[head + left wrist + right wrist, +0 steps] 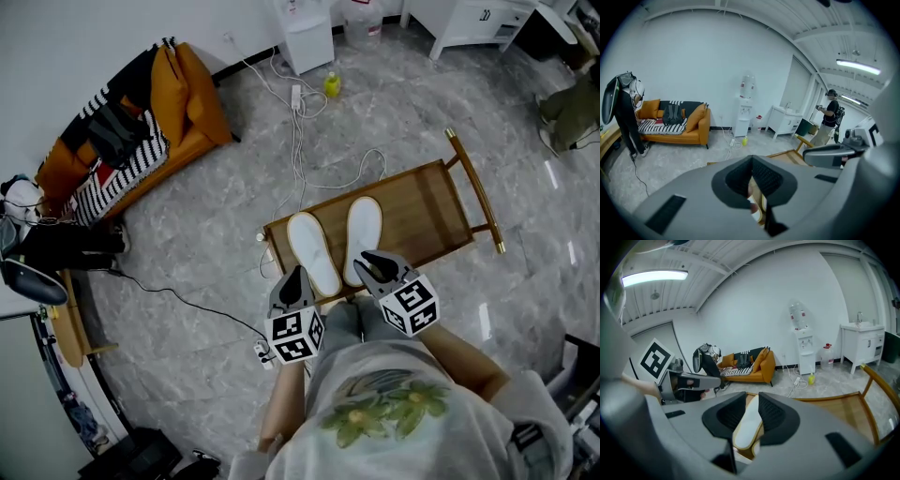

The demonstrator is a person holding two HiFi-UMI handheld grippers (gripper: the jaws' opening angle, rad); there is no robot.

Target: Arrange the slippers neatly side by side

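Observation:
Two white slippers lie soles down on a low wooden rack (427, 202). The left slipper (314, 251) angles slightly away from the right slipper (364, 225), with a gap between them. My left gripper (297, 275) hovers by the left slipper's heel with its jaws shut and nothing in them; in the left gripper view (752, 161) a bit of slipper (757, 206) shows below the jaws. My right gripper (370, 262) is at the right slipper's heel, open. In the right gripper view (751, 401) the slipper (747, 425) shows through the gap, and the pads do not press on it.
An orange sofa (187, 103) with clothes stands at the far left. White cables (300, 141) and a yellow bottle (332, 84) lie on the marble floor beyond the rack. A water dispenser (305, 33) and a white cabinet (469, 19) line the back wall. A person (829, 117) stands far right.

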